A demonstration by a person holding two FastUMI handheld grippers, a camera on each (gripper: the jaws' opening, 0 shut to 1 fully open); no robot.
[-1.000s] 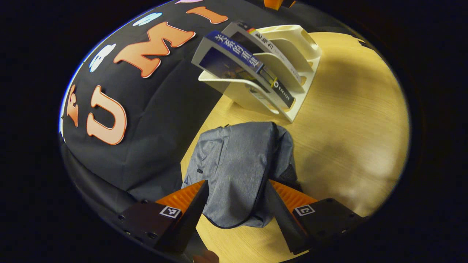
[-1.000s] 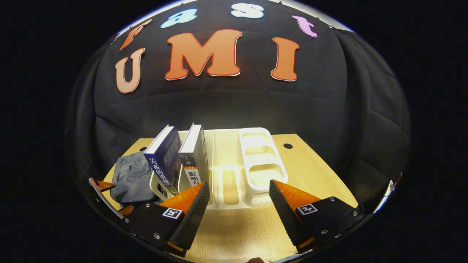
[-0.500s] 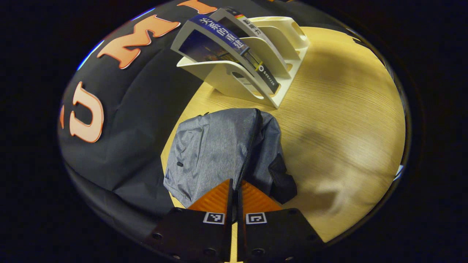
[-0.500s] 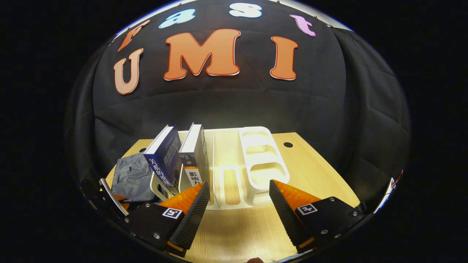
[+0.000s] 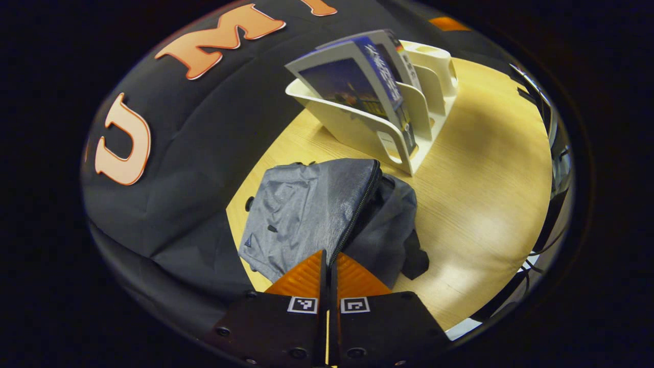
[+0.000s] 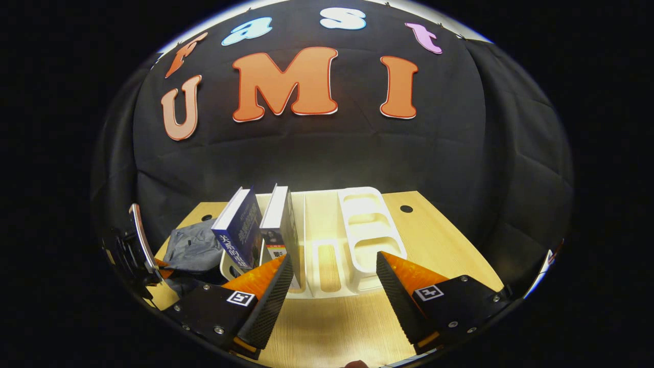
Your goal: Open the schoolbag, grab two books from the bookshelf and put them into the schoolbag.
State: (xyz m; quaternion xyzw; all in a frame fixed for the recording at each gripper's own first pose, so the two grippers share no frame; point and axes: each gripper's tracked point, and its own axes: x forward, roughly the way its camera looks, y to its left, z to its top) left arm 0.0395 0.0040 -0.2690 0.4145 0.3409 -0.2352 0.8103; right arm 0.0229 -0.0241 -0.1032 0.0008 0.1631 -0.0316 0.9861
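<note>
So far you are on the first step: your left gripper (image 5: 327,260) has its jaws pinched together at the near end of the zipper (image 5: 357,209) of the grey schoolbag (image 5: 317,214), which lies on the table (image 5: 485,194) just before the white bookshelf (image 6: 352,240) with its mouth only partly parted. Your right gripper (image 6: 334,271) hovers with jaws wide and empty before the bookshelf, where both books, one blue (image 6: 240,230) and one dark (image 6: 281,225), stand in the left slots, so two books are left to move.

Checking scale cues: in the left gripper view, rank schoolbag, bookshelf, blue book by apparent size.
1. schoolbag, largest, though it lies nearest the camera.
2. bookshelf.
3. blue book, smallest; it stands in the bookshelf, partly hidden by a divider.
</note>
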